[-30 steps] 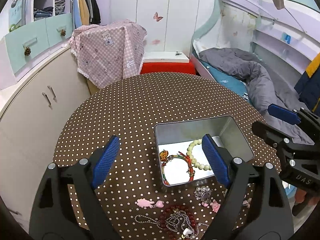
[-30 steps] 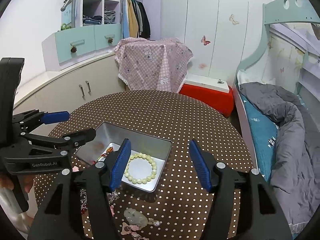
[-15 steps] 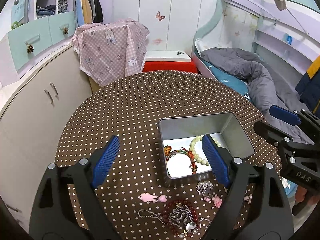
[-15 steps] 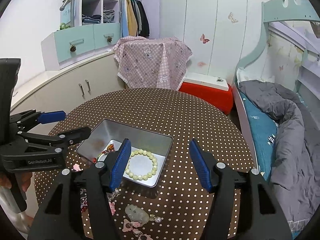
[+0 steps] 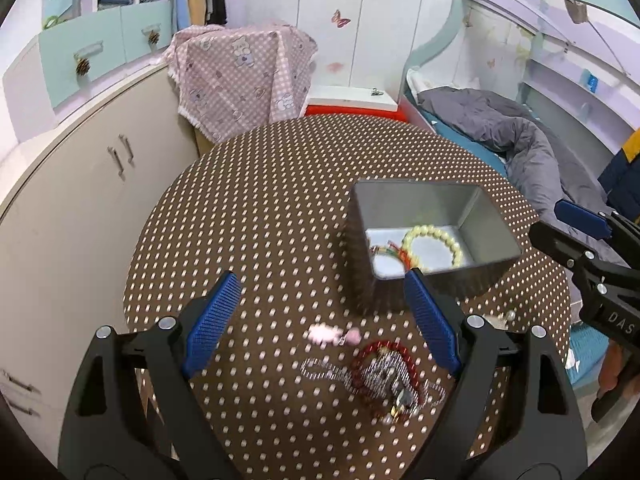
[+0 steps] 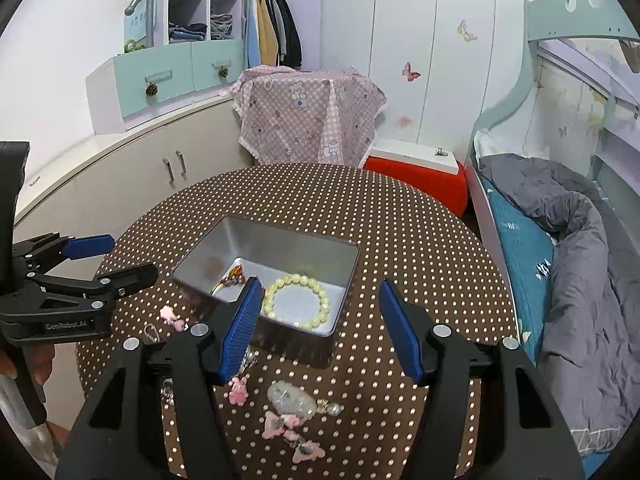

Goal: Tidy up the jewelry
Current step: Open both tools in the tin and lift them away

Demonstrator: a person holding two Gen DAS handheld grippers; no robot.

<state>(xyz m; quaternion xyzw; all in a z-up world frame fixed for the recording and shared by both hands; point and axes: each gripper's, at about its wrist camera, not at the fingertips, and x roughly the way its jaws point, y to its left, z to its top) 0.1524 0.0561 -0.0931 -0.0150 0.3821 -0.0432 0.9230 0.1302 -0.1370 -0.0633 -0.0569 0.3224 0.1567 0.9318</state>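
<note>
A grey metal tin [image 5: 492,236] [image 6: 200,256] sits on the round polka-dot table [image 5: 260,208] [image 6: 420,240]. Inside it lie a pale green bead bracelet [image 5: 434,246] [image 6: 298,302] and a red-green cord bracelet [image 5: 386,250] [image 6: 232,274]. Loose on the cloth near the tin are a red bead bracelet with a silver chain [image 5: 380,372], a pink charm [image 5: 332,334] [image 6: 172,316], a pale jade pendant [image 6: 290,398] and pink clips [image 6: 238,390]. My left gripper [image 5: 324,320] [image 6: 112,258] hovers open over the chain pile. My right gripper [image 6: 320,326] [image 5: 560,224] is open, empty, at the tin's near edge.
Cream cabinets [image 6: 132,176] curve along the left. A pink checked cloth [image 6: 308,116] covers something behind the table, next to a red stool [image 6: 416,172]. A bed with a grey quilt [image 6: 576,240] lies on the right. A person's hand [image 6: 40,364] holds the left gripper's handle.
The left gripper has drawn back toward the near-left of the table and sunk a little; the tin now sits farther away, the chain pile nearer. The right gripper has stayed put.
</note>
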